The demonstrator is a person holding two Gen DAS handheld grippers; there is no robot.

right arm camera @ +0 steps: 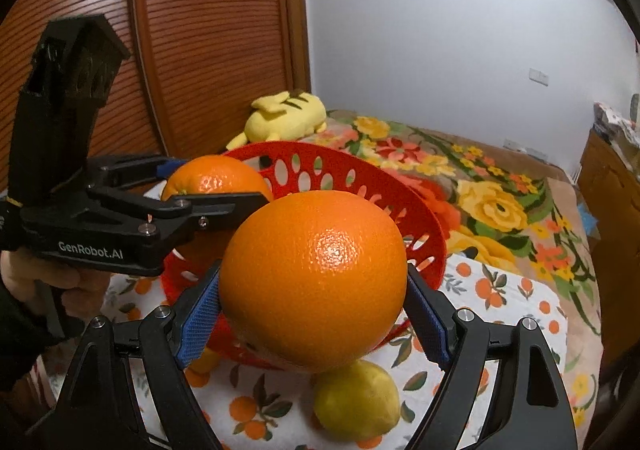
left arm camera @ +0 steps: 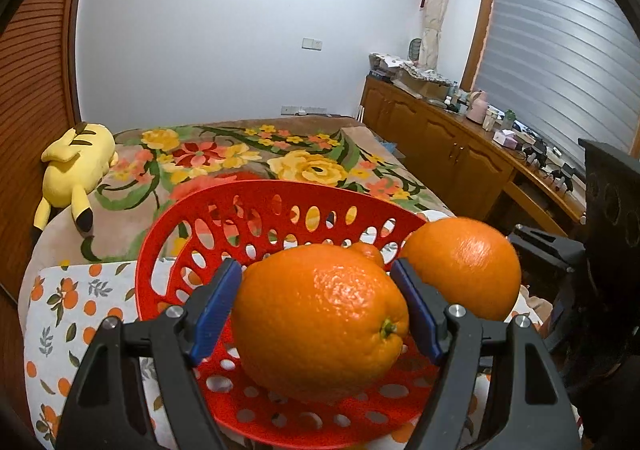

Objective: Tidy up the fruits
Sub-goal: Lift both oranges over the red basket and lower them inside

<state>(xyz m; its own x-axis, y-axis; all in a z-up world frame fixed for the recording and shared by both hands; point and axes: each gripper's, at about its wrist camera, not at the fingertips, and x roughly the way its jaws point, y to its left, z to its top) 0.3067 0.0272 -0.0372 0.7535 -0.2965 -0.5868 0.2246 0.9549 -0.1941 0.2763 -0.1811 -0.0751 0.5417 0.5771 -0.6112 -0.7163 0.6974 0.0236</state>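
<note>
Your left gripper [left arm camera: 318, 304] clamps knobbed orange [left arm camera: 320, 320] above red basket [left arm camera: 256, 196], low over floor, poised for drop. Your right gripper [right arm camera: 314, 300] grips round orange [right arm camera: 314, 280] at basket's 5 o'clock rim, waiting so fruits don't collide. Lemon [right arm camera: 356, 400] lies on cloth [right arm camera: 500, 290] at 6 o'clock, outside basket, not yet sorted.

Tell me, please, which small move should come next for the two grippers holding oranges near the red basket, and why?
Probably the left gripper should lower a little and open its jaws. Its orange is already over the floor of the red basket, while the right gripper holds its orange at the basket's near side, over the lemon on the cloth. Releasing the left one first likely makes room.
</note>
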